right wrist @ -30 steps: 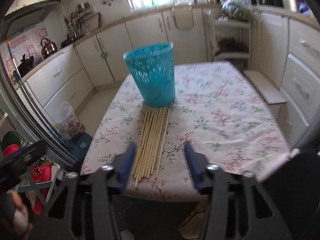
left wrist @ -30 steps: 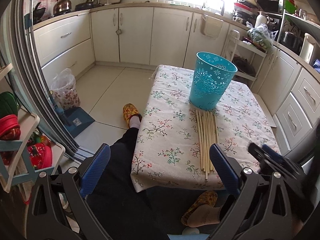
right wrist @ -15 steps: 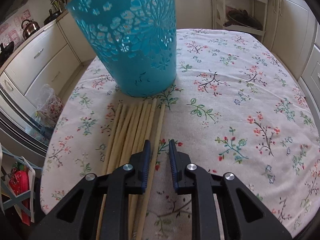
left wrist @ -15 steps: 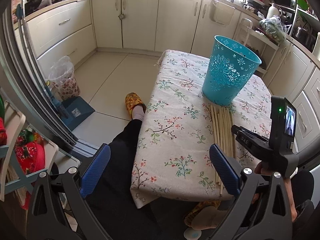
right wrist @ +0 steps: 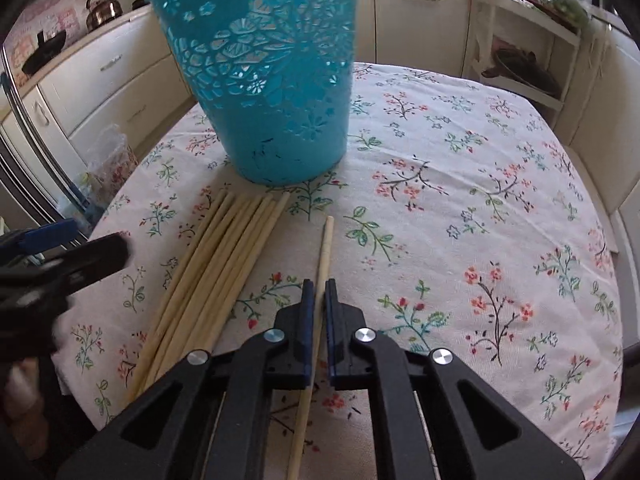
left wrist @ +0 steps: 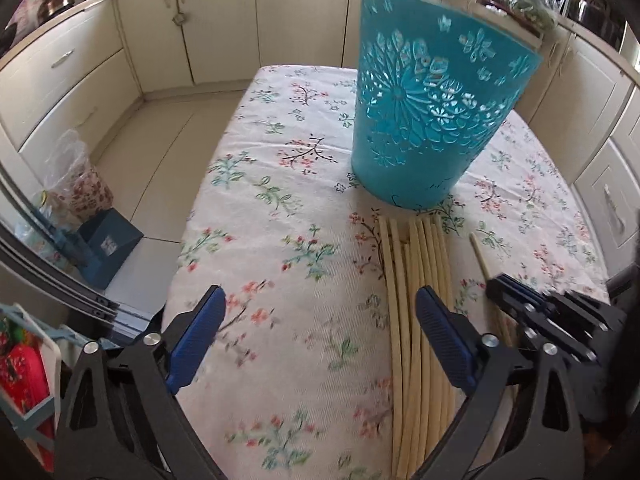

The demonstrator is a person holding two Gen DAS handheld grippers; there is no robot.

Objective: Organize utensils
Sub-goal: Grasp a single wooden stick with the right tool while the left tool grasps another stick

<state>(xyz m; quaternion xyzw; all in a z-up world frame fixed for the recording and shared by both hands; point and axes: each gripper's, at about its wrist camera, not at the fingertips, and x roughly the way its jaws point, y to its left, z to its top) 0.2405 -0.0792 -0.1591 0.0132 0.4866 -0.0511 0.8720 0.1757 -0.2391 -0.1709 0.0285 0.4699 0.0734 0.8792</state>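
Observation:
A bundle of several long pale wooden sticks [left wrist: 420,304] lies on the floral tablecloth [left wrist: 280,240], also in the right wrist view [right wrist: 216,264]. A tall teal perforated basket [left wrist: 428,104] stands upright just beyond their far ends, also seen by the right wrist camera [right wrist: 272,80]. My right gripper [right wrist: 319,300] is shut on one single stick [right wrist: 323,256], pulled apart from the bundle to its right; that stick shows in the left wrist view [left wrist: 482,258]. My left gripper [left wrist: 320,332] is open and empty, low over the table left of the bundle.
The table [right wrist: 500,220] is ringed by cream kitchen cabinets [left wrist: 72,80]. A wire shelf rack [right wrist: 520,56] stands behind the table's far right. On the floor at the left are a plastic bag [left wrist: 76,184] and a blue dustpan [left wrist: 108,240].
My right gripper closed on one stick and drew it to the right of the bundle. My left gripper moved forward and down over the table, still open.

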